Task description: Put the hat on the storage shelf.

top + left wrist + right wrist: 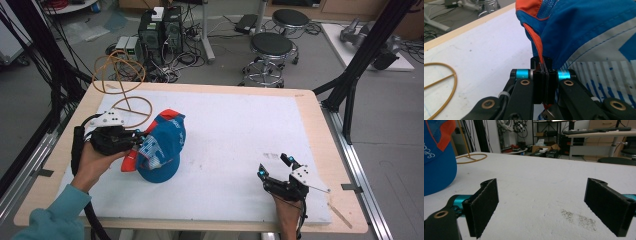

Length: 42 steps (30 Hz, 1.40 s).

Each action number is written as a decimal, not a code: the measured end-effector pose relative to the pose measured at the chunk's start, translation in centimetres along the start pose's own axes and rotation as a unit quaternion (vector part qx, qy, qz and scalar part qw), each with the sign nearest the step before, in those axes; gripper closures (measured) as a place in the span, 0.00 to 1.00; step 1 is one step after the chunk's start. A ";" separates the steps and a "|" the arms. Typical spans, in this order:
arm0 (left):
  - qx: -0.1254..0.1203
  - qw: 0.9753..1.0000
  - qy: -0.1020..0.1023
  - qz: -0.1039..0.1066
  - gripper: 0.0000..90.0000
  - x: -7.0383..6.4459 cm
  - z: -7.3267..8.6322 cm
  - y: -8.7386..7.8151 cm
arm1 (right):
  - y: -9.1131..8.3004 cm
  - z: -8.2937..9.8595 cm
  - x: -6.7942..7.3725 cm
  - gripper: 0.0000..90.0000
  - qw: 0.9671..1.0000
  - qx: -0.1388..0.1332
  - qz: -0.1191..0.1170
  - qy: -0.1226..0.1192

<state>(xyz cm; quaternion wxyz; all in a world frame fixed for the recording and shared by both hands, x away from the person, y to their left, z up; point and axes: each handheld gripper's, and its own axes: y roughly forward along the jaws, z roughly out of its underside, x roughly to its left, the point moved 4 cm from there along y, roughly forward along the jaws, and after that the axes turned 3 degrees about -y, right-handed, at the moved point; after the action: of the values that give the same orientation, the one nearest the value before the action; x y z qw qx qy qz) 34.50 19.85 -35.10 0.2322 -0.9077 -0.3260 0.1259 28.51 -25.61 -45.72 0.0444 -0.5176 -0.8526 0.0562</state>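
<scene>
Covering most of the table point(320, 125) is a white mat point(235, 130), with bare wood showing as a border round it. On the mat's left half sits a blue cap point(162, 145) with orange trim and white print, its crown raised and its brim low on the mat toward the near side. In the left gripper view the cap point(586, 30) looms close, and an orange-edged fold of its fabric runs straight down between the black jaws. Behind the cap, at the mat's far left corner, stands a wire stand point(125, 85), a hoop base lying flat and a looped top rising from a thin stem; the right gripper view shows the stand point(471, 157) beyond the cap point(436, 157). The left gripper point(137, 140), held in a hand point(92, 165) with a teal sleeve, is at the cap's left side, touching it; its jaws are pressed together on that fold of cap fabric. The right gripper point(275, 167) rests low at the mat's near right, well apart from the cap, its jaws spread wide with nothing between them. Just beyond it lies a faint grey smudge point(270, 156) on the mat.
</scene>
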 end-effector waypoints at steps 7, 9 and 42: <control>0.011 1.000 -0.010 -0.018 0.98 1.3 1.4 0.6 | 0.0 0.0 0.0 0.12 1.000 0.000 0.000 -0.001; 0.018 0.999 -0.013 -0.030 0.98 1.8 1.9 0.7 | 0.0 0.0 0.0 0.12 1.000 0.000 0.000 -0.002; -0.083 0.976 -0.098 -0.173 0.11 6.8 2.0 -0.6 | 0.0 0.0 0.0 0.12 1.000 0.000 0.000 -0.004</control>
<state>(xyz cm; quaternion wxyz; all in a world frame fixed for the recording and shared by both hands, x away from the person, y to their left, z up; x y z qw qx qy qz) 38.52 25.36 -37.00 0.1409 -0.8370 -0.5086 0.1447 28.50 -25.57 -45.72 0.0408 -0.5170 -0.8530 0.0585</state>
